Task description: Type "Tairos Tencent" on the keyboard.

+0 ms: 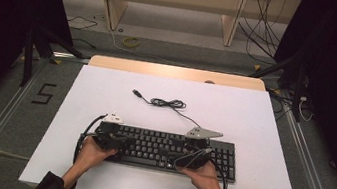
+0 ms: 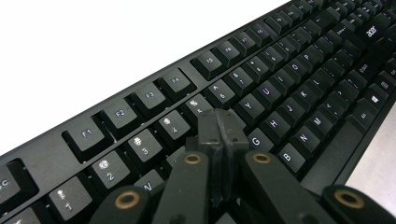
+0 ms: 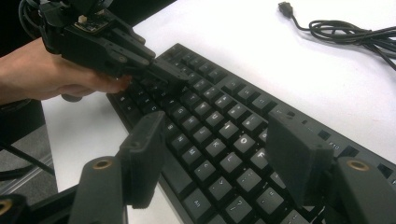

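My left claw [image 2: 219, 126] is pressed together, its tip down on the keyboard [image 1: 173, 151] near the 5 key. My right claw [image 3: 210, 163] hangs spread over the keys. The keyboard lies on the white table [image 1: 254, 117], its cable [image 1: 167, 103] behind it.

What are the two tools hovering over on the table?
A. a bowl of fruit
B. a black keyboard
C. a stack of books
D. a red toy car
B: both the left tool and the right tool sit over a black keyboard, whose lettered keys show up close in the left gripper view.
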Motion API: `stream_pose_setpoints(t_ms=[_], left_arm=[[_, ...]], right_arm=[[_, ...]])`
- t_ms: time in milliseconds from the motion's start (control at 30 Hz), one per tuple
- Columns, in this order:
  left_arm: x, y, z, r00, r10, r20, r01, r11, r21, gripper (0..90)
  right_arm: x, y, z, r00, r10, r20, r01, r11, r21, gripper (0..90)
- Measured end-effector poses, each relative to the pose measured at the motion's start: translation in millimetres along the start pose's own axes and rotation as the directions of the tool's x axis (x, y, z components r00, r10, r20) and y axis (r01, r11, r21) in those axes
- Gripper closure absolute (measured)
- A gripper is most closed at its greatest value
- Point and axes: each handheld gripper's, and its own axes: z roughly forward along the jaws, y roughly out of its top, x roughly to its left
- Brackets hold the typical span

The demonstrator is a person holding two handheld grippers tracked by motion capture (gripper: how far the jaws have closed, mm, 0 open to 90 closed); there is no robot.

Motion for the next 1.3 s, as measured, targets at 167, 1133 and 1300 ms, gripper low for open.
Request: stream_pose_setpoints(t_ms=[167, 1133, 1300], left_arm=[[-1.6, -1.1, 2.6, 0.9999, 0.006, -0.011, -0.006, 1.0, 0.006, 89.3], [-2.7, 2.4, -18.6, 0.9976, -0.052, 0.045, 0.057, 0.9905, -0.125, 39.8], [-3.1, 0.3, -20.2, 0.9975, -0.057, 0.042, 0.063, 0.9888, -0.136, 33.8]], right_arm=[[0.1, 0.0, -0.2, 1.0, 0.0, 0.001, 0.0, 1.0, -0.001, 39.1], [-5.2, 1.2, 3.5, 0.9992, 0.004, 0.04, -0.003, 1.0, -0.012, 40.6], [-6.5, 1.6, 7.1, 0.9987, -0.004, 0.05, 0.004, 1.0, -0.002, 41.8]])
